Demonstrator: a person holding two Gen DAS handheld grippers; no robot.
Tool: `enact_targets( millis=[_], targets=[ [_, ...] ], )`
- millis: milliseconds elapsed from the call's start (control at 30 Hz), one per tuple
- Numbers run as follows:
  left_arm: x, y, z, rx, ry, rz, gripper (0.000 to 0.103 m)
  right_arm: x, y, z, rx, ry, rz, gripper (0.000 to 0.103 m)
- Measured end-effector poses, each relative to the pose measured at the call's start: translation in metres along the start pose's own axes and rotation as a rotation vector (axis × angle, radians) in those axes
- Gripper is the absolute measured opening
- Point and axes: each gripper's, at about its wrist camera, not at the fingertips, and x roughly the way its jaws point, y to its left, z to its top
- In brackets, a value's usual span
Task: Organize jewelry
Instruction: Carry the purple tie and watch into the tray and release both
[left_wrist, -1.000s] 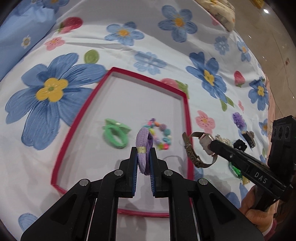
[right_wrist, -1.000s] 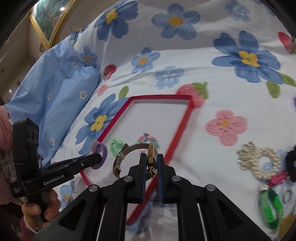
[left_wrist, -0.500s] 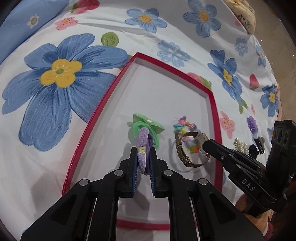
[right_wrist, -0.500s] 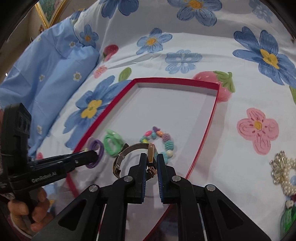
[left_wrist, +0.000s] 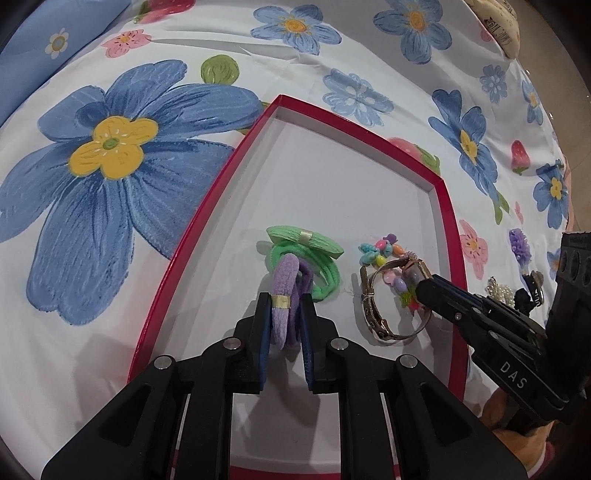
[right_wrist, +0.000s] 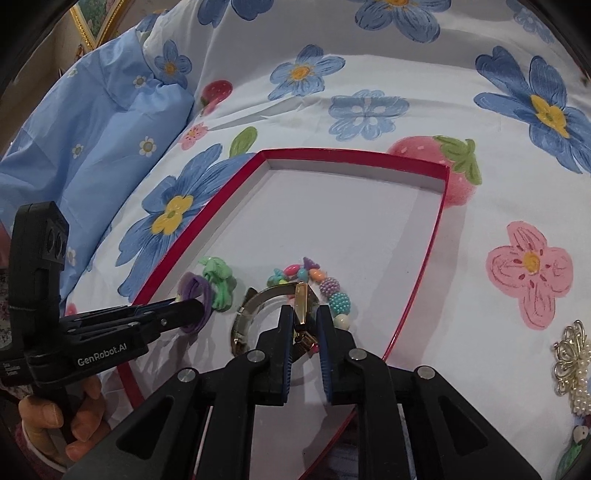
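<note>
Left gripper (left_wrist: 283, 328) loosening around purple hair tie (left_wrist: 284, 295); pearl brooch (right_wrist: 572, 373) only in right view.

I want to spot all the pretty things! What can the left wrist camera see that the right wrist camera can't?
Only the left wrist view shows the green hair tie's flat ribbed bow clearly, and a purple flower clip on the sheet. Only the right wrist view shows the gold-framed picture and the pearl-and-gold brooch. Both show the red-rimmed white tray, the purple fabric hair tie, the gold wristwatch and the colourful bead bracelet.
</note>
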Motion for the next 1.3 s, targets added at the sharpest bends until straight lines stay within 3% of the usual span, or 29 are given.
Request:
enact_targets(
  millis=[267,633,867,1300],
  targets=[
    [-0.008,0.000,-0.003,-0.004,-0.011,0.022,0.029,-0.005,0.004,-0.002,0.005,0.003,0.014,0.017],
    [-0.033,-0.014,-0.013,-0.005,-0.046,0.005,0.034,-0.046,-0.008,-0.006,0.051,-0.051,0.039,0.022],
    [-0.042,-0.054,-0.021,0.043,-0.055,-0.047,0.034,-0.081,-0.032,-0.021,0.102,-0.088,0.026,0.030],
    [-0.033,-0.144,-0.041,0.188,-0.002,-0.133,0.034,-0.162,-0.110,-0.069,0.238,-0.159,-0.079,0.030]
  ],
)
